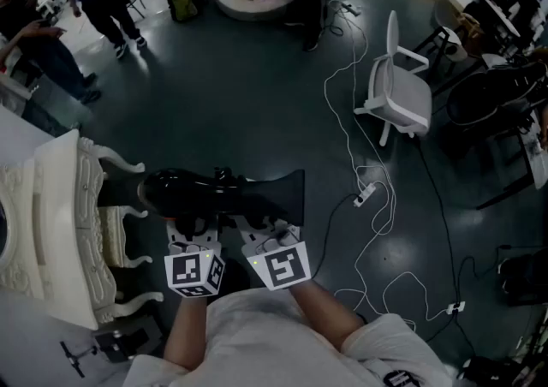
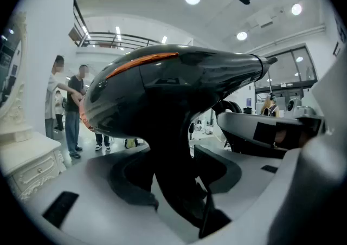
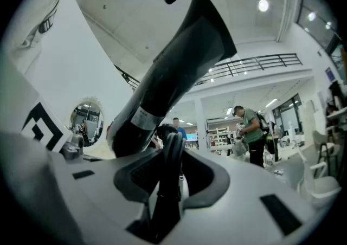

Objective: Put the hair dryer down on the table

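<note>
Hair dryer point(image 1: 223, 193): left hand-held gripper point(image 2: 173, 181), jaws wide, clamps its handle point(image 2: 171, 141); right hand-held gripper point(image 3: 173, 181) pinches its cord point(image 3: 172, 152).

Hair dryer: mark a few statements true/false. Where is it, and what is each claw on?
1. The hair dryer rests on the white dressing table. False: it is held up over the floor, beside the table.
2. The left claw has the dryer's handle between its jaws. True.
3. The right claw is empty. False: the dark looped cord stands between its jaws.
4. A white chair stands on the floor ahead to the right. True.
</note>
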`<action>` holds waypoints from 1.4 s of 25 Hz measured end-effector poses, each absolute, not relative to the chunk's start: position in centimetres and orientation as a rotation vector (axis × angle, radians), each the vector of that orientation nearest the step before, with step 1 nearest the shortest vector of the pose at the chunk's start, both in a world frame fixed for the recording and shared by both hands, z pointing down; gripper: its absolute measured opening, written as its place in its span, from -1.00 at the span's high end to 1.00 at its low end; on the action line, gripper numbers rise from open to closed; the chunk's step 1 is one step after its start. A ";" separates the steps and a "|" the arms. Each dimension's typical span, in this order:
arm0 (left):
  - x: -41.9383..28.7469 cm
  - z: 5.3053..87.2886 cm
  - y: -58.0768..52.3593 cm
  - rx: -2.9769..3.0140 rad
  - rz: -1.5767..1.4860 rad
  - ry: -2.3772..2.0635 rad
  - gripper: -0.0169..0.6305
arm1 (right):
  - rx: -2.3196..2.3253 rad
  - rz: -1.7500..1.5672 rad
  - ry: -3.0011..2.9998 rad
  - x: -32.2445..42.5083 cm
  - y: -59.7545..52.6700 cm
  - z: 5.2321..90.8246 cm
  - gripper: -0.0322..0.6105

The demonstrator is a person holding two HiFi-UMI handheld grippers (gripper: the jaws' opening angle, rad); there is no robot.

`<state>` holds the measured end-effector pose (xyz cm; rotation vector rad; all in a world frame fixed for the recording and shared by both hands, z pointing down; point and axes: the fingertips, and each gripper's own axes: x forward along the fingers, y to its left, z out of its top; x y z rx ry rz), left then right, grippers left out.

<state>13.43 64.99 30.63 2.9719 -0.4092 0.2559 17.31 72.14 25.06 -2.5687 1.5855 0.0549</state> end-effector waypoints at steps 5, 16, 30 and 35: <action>15.1 32.1 63.7 2.982 0.255 -0.358 0.27 | -2.640 0.053 1.570 18.9 71.0 27.2 0.55; 12.0 32.6 59.6 2.943 0.250 -0.462 0.28 | -2.595 0.005 1.634 17.0 66.4 28.4 0.54; 5.4 32.6 52.5 2.880 0.223 -0.727 0.30 | -2.435 -0.012 1.858 11.7 58.3 28.7 0.54; 2.8 33.2 49.7 2.841 0.218 -0.822 0.30 | -2.376 -0.027 1.948 9.6 55.0 29.5 0.54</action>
